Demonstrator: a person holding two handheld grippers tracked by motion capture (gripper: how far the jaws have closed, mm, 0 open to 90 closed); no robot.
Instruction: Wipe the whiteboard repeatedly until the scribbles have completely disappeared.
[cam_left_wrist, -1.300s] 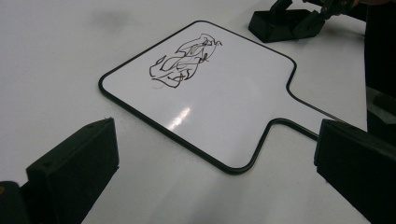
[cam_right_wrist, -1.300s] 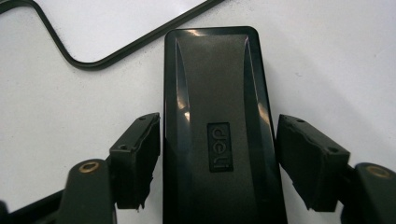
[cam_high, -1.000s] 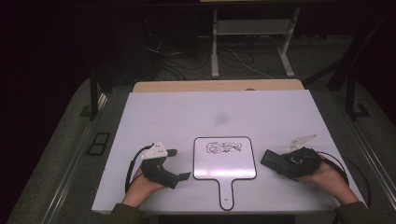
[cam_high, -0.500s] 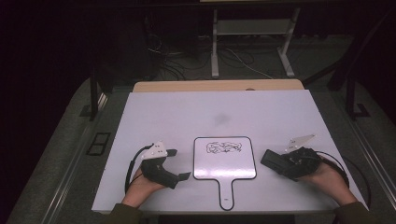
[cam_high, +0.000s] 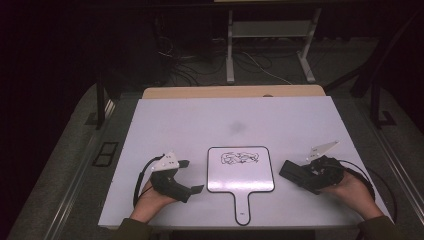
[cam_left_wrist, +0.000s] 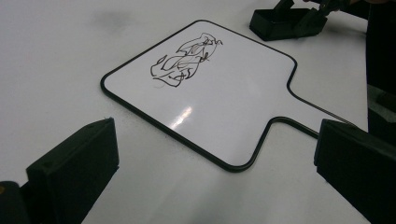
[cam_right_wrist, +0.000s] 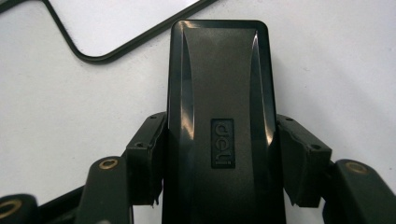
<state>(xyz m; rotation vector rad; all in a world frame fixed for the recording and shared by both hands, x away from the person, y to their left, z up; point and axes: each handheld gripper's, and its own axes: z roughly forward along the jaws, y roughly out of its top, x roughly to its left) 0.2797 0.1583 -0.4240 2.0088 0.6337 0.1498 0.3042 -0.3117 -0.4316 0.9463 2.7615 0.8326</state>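
A small paddle-shaped whiteboard (cam_high: 240, 172) with a black scribble (cam_high: 239, 158) lies flat at the table's near middle, its handle toward the person. The board (cam_left_wrist: 224, 93) also lies ahead of my left gripper (cam_left_wrist: 215, 163), whose jaws stand wide apart with nothing between them. In the high view the left gripper (cam_high: 193, 175) rests on the table just left of the board. My right gripper (cam_right_wrist: 219, 154) is shut on a black eraser (cam_right_wrist: 219, 84), its pads (cam_right_wrist: 147, 158) pressed to the eraser's sides. The eraser (cam_high: 292, 172) sits on the table just right of the board.
The white table top (cam_high: 280, 120) has a faint grey smudge (cam_high: 237, 127) beyond the board. A wooden strip (cam_high: 230, 92) runs along the far edge. Behind it are cables and metal frame legs (cam_high: 230, 50) on a dark floor.
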